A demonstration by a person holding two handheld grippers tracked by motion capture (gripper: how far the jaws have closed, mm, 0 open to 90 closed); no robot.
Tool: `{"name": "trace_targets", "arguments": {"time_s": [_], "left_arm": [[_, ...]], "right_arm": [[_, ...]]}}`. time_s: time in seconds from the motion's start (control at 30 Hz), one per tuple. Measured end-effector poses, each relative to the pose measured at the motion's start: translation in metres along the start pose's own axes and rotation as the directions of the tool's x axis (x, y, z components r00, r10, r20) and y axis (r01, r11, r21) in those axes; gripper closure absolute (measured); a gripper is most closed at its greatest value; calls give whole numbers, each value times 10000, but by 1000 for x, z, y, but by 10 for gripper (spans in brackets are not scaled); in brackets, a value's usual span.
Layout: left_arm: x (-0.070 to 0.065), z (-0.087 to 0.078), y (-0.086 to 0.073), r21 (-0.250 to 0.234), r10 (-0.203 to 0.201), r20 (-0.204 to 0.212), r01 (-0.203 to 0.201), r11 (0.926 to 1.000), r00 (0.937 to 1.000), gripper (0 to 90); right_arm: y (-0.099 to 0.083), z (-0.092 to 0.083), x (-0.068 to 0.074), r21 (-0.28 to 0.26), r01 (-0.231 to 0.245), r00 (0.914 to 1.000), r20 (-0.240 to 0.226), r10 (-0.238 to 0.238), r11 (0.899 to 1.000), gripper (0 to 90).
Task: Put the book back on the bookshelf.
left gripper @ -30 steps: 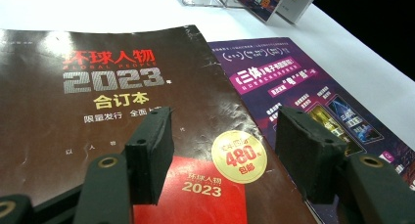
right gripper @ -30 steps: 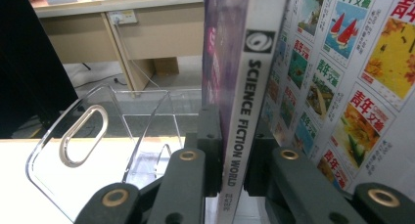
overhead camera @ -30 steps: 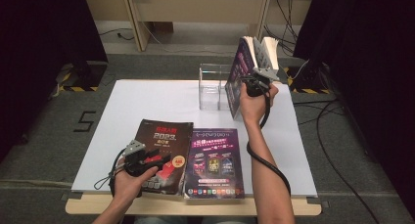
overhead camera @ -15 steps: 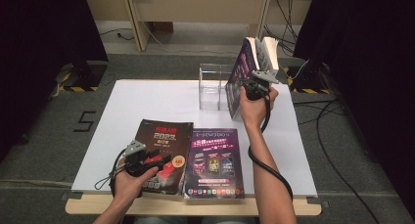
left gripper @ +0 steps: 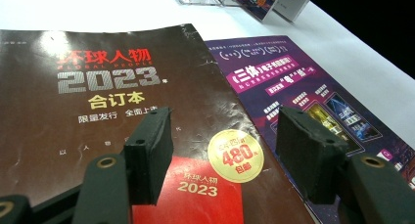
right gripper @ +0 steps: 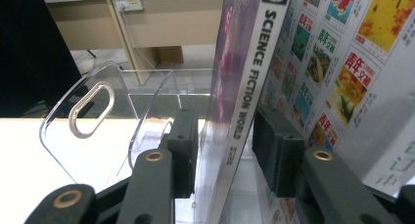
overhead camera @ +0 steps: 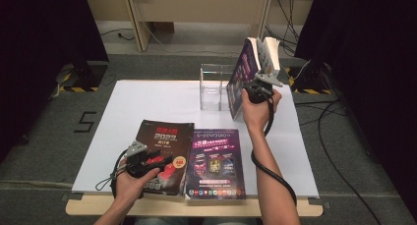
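Counted on the white table [overhead camera: 147, 102]: 4 magazines, 1 clear acrylic rack [overhead camera: 215, 87], 2 grippers.

Lying flat at 6 o'clock, touching side by side: 1 dark brown 2023 volume [overhead camera: 164, 136] and 1 purple leaflet magazine [overhead camera: 215, 161]. Standing at 1 o'clock, just beside the rack: 1 Science Fiction World magazine [overhead camera: 242, 77], upright and tilted a little, with 1 white-backed magazine [overhead camera: 271, 53] leaning against it from behind.

Left gripper [overhead camera: 160, 161] resting over the lower part of the brown volume, jaws spread wide with nothing between them. Right gripper [overhead camera: 253, 90] at the lower spine of the Science Fiction World magazine, jaws just been opening; spine between the pads, with a gap visible on the right-hand side, contact on the other side not clear enough to tell.

Given by the left gripper view: gold round 480 sticker [left gripper: 235, 155] on the brown volume [left gripper: 73, 87], creases in its cover, print on the purple leaflet magazine [left gripper: 303, 82]. Given by the right gripper view: spine lettering of the Science Fiction World magazine [right gripper: 247, 77], oval handle slot in the rack [right gripper: 90, 109], grid of small covers on the white-backed magazine [right gripper: 342, 62]. Given by the high view: both forearms, trailing cables, whole layout.
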State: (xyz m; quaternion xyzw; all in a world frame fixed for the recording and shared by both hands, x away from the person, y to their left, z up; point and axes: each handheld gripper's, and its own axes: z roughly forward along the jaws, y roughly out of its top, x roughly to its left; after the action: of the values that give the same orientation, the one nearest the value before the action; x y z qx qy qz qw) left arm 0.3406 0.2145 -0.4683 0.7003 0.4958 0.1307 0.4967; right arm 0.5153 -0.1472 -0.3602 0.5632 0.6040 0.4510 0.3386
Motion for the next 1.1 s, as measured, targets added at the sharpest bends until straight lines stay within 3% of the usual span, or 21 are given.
{"name": "trace_targets", "arguments": {"time_s": [0.37, 0.77, 1.1], "left_arm": [[2, 1, -1, 52, 26, -147, -25, 10000, 9999, 386], [6, 0, -1, 107, 38, -352, -35, 9999, 9994, 403], [6, 2, -3, 284, 139, -365, -129, 9995, 9992, 431]], "right_arm": [[-7, -12, -1, 209, -113, 9996, -250, 119, 9997, 597], [-27, -29, 1, 544, -289, 9980, -552, 319, 9981, 590], [-60, -32, -2, 1705, -430, 9953, -779, 569, 9844, 704]]}}
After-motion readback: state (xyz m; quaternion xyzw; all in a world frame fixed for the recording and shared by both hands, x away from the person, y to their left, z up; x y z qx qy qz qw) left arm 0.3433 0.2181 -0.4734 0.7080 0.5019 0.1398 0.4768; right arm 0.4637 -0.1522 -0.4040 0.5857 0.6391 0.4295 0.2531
